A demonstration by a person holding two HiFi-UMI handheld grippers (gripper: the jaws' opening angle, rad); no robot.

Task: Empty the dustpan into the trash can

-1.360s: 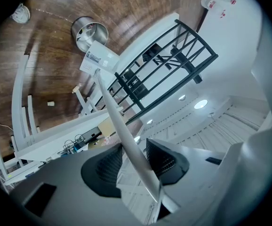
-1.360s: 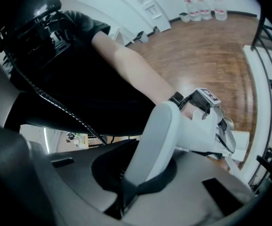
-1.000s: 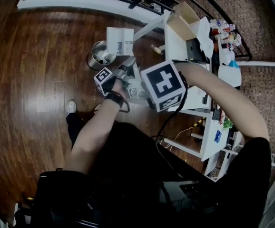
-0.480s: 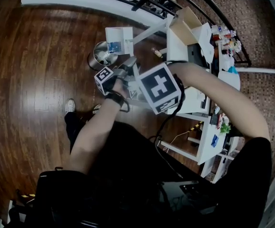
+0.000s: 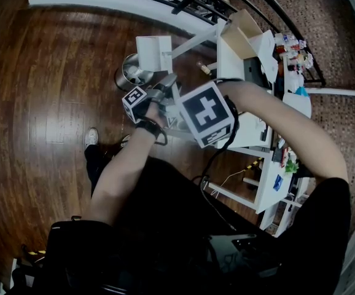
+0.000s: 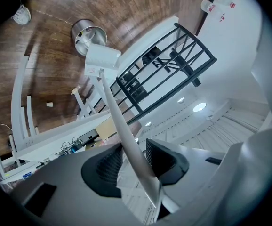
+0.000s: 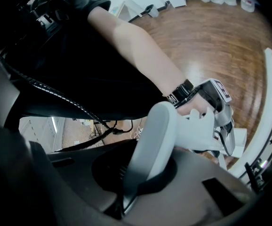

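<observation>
Dustpan [image 5: 153, 51] at a new tilt; glossy wooden floor [image 5: 54, 72]

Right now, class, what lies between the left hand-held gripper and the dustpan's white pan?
Only the dustpan's long white handle, clamped by the left hand-held gripper, as the left gripper view shows.

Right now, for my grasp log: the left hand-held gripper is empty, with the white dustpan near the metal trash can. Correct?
No: the left hand-held gripper is shut on the long white handle of the dustpan, as the left gripper view shows. The white dustpan is near the metal trash can.
</observation>
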